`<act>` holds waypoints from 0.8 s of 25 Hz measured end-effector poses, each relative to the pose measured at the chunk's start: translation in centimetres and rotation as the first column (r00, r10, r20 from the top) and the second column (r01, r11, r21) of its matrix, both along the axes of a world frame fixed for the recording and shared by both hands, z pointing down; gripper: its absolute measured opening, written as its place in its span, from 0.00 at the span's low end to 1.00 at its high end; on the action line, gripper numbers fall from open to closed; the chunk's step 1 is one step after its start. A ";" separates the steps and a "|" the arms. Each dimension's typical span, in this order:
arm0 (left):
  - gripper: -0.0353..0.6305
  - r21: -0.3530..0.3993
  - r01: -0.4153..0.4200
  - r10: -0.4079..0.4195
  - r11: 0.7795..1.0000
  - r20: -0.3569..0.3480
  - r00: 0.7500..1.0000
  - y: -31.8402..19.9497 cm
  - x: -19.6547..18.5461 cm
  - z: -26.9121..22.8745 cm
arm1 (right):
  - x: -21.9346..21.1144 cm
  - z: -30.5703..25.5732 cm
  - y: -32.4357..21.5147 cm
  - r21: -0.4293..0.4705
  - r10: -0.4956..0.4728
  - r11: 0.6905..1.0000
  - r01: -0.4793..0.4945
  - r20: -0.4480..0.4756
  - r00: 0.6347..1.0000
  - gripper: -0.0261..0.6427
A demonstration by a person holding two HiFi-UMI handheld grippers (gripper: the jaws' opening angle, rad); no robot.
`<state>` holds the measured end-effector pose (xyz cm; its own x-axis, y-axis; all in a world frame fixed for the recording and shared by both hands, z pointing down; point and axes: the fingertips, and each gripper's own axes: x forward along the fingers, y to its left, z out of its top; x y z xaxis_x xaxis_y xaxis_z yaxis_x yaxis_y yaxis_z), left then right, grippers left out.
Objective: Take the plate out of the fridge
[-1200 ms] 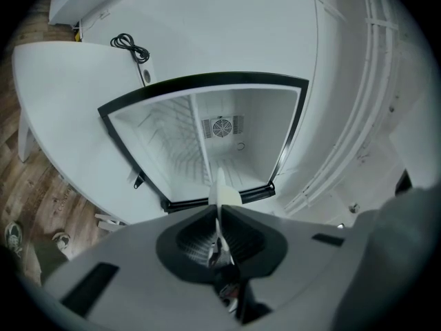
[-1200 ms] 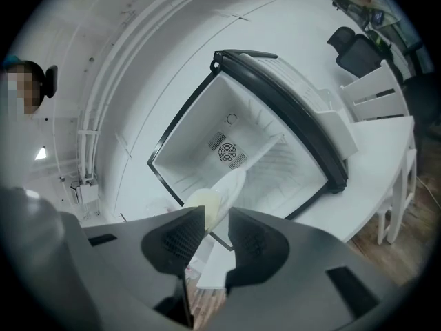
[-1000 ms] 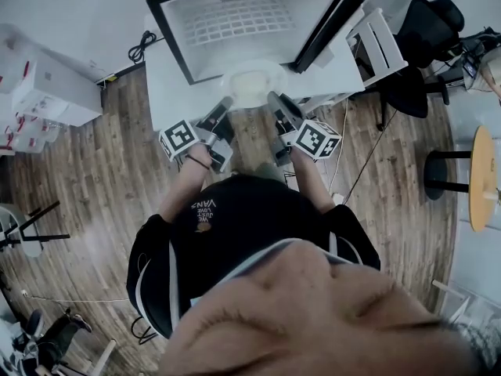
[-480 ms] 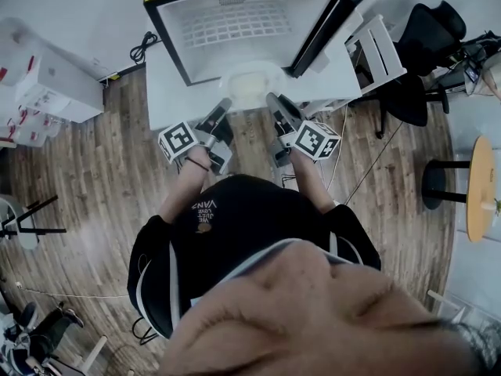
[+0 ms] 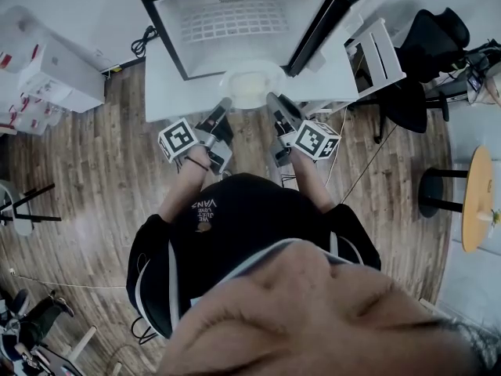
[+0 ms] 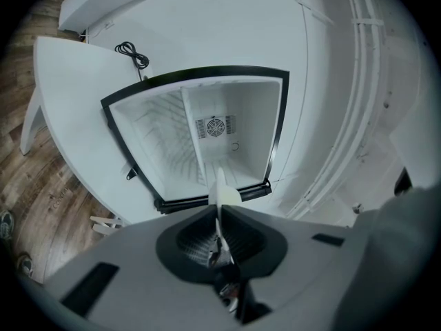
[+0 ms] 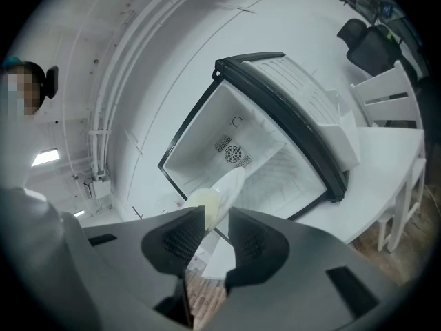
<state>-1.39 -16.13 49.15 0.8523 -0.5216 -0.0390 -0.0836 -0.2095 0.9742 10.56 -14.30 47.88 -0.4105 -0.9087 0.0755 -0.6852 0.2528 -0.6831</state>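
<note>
The left gripper's (image 5: 225, 103) jaws were pressed together on the thin rim of the plate (image 5: 249, 84), which its own view showed edge-on between the pads. The right gripper's (image 5: 272, 99) jaws stood wider and were closed on the opposite side of the rim, with the pale plate face (image 7: 224, 190) rising from between them. The plate was carried between the two grippers just outside the fridge's (image 5: 243, 22) opening, above the front part of the white table (image 5: 160, 84) on which the fridge stood.

Behind the plate the fridge was open, with a white interior and a round fan grille (image 6: 215, 126) on its back wall. Its black-framed door (image 5: 333, 26) was swung out on the right side of the head view, close beside the right gripper's path. Past the door stood a white slatted chair (image 5: 377, 45), and beyond that a black office chair (image 5: 430, 30). A round wooden table (image 5: 477, 186) stood at the far right, well apart from the plate.

Left of the fridge, a black cable (image 5: 141, 45) lay coiled near the wall, and white boxes (image 5: 47, 77) were stacked at the edge of the wooden floor (image 5: 94, 171). In the right gripper view a person (image 7: 27, 81) appeared at the far left edge.
</note>
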 end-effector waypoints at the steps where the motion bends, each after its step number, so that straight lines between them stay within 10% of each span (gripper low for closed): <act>1: 0.11 0.001 0.004 -0.004 1.000 0.001 1.000 0.2 0.0 0.0 | 0.0 0.0 0.2 0.000 -0.005 1.000 0.005 -0.001 1.000 0.21; 20: 0.11 0.003 0.053 -0.053 0.999 0.008 0.999 6.1 1.3 0.2 | 1.4 0.1 5.4 0.008 -0.060 0.998 0.060 0.002 0.998 0.21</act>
